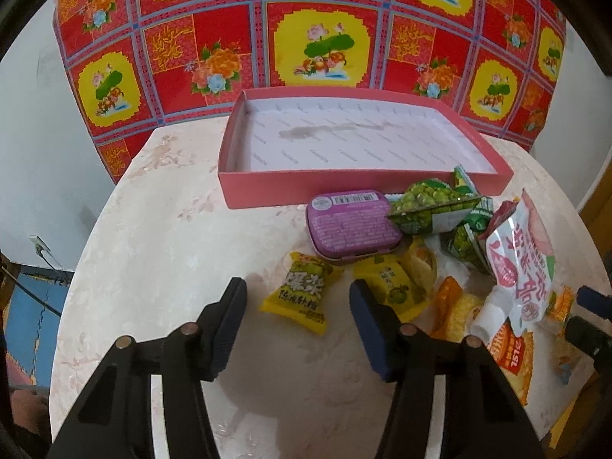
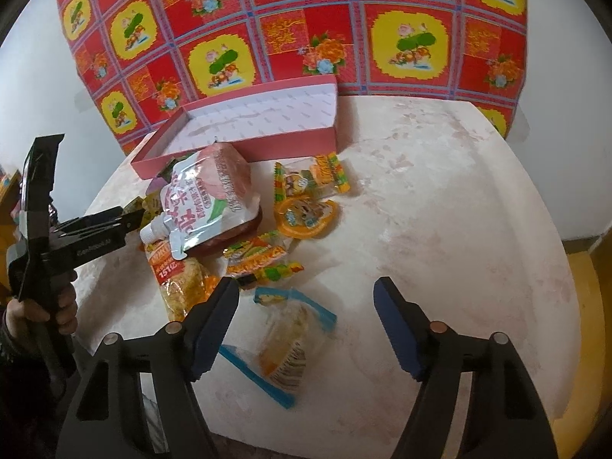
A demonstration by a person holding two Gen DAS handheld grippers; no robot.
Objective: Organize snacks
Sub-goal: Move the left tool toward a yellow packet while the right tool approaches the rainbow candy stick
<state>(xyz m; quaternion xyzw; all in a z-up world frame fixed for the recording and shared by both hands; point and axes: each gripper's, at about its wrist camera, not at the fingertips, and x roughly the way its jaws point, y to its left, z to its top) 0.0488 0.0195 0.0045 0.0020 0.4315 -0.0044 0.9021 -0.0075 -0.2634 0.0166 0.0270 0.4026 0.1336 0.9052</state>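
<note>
On the orange-and-red crinkly noodle-snack packet I can read "151亿". The yellow foil candy wrapper between my left fingers carries large Chinese characters I can't make out; the purple tin's back label print is too small.

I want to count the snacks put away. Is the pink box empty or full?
Empty. The pink box shows only its bare white printed lining, with a faint stain; all the snacks lie outside it on the table.

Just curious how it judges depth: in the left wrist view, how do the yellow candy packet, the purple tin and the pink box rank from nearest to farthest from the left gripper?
1. Yellow candy packet, between the left gripper's open fingers.
2. Purple tin, just beyond.
3. Pink box, farthest back.
</note>
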